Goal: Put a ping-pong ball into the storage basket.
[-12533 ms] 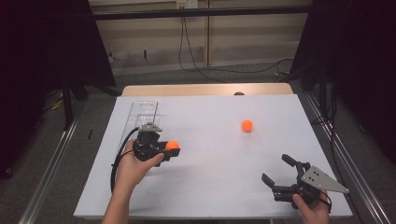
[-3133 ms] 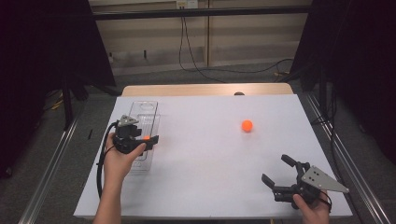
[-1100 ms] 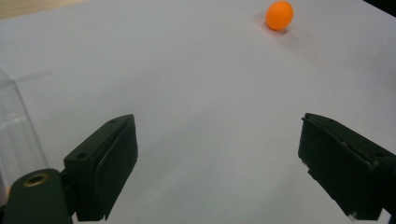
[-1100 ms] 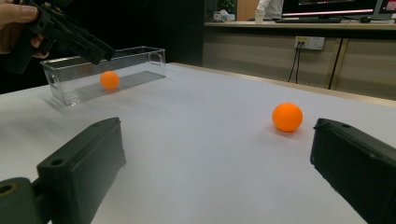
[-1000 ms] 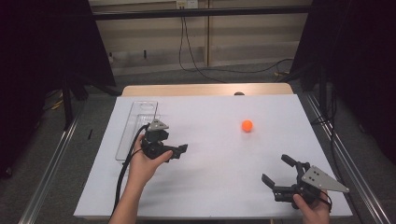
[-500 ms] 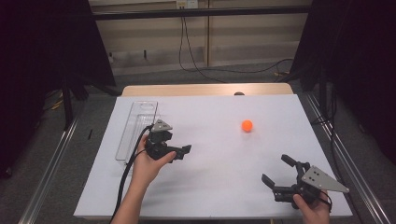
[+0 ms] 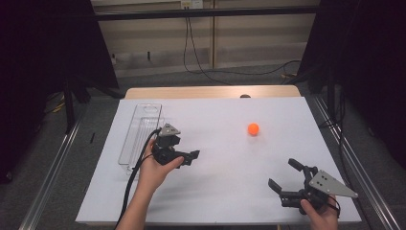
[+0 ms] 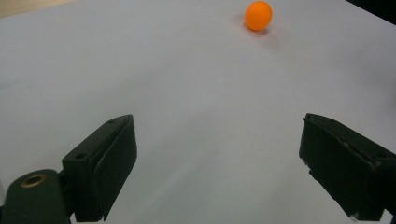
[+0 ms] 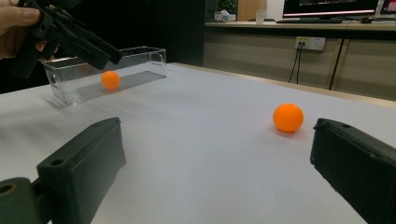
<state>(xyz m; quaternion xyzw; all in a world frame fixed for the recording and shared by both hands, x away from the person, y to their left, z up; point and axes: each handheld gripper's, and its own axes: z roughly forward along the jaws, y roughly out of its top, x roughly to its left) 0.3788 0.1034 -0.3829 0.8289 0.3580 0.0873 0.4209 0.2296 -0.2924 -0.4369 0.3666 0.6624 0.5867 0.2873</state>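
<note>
A small round orange ball lies on the white sheet covering the table, toward the far right, well apart from both grippers. The left gripper, held just right of the clear rectangular plastic bin, points toward that ball with its jaws spread wide and nothing between them. A second orange ball sits inside the bin. The right gripper rests at the near right edge, jaws likewise apart and empty.
</note>
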